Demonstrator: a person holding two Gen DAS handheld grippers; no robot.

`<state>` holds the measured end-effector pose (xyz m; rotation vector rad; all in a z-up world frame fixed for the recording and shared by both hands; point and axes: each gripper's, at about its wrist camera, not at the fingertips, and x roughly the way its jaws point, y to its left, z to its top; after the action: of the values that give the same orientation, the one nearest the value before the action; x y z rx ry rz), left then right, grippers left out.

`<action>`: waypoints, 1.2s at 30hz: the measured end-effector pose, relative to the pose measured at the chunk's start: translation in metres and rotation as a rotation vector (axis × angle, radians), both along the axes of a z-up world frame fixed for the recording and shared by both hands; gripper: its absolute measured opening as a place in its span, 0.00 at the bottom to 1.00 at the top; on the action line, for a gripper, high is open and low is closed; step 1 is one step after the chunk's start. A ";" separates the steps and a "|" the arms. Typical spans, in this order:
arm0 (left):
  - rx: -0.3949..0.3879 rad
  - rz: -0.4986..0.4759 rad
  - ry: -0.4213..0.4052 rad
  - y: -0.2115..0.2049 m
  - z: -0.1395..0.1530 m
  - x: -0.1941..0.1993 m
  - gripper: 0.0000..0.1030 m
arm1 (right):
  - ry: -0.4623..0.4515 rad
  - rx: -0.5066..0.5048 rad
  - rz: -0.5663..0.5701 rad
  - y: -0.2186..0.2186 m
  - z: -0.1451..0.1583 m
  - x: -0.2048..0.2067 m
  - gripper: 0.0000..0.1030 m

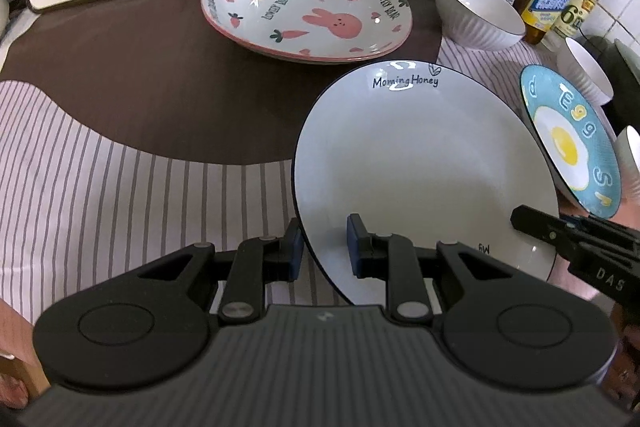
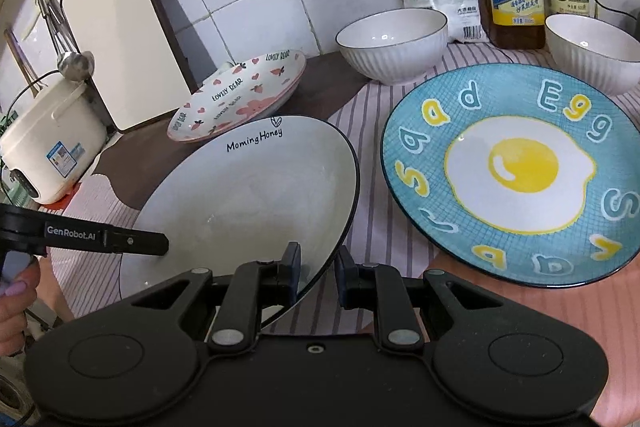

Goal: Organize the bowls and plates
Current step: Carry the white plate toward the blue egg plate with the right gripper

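Together, left gripper [image 1: 325, 247] and right gripper [image 2: 318, 277] pinch the white "Morning Honey" plate's [image 1: 420, 163] rim. It hangs tilted beside the blue egg plate [image 2: 512, 179].

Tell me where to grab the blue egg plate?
Grab the blue egg plate by its thin raised rim on the near edge, where it sticks out past the cloth, coming in low from the front. It lies flat and wide, so only the rim fits in a claw. Both claws are busy holding the white plate.

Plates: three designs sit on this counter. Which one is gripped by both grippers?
The white Morning Honey plate: the left gripper and right gripper each pinch its rim. The blue egg plate and rabbit plate lie untouched.
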<state>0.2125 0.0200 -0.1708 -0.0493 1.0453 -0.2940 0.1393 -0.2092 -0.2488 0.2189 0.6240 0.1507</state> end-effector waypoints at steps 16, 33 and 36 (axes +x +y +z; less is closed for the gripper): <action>0.045 0.036 -0.019 -0.004 0.028 -0.034 0.40 | -0.069 -0.052 -0.005 -0.021 0.039 -0.068 0.30; 0.042 -0.240 -0.167 -0.111 0.096 -0.052 0.53 | -0.250 -0.122 -0.252 -0.080 0.067 -0.126 0.56; 0.052 -0.287 -0.178 -0.132 0.094 -0.042 0.56 | -0.253 -0.114 -0.281 -0.086 0.059 -0.120 0.56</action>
<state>0.1704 -0.1116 -0.0771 0.1729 0.8820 -0.5218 0.0191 -0.2950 -0.1894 0.1714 0.3444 -0.1266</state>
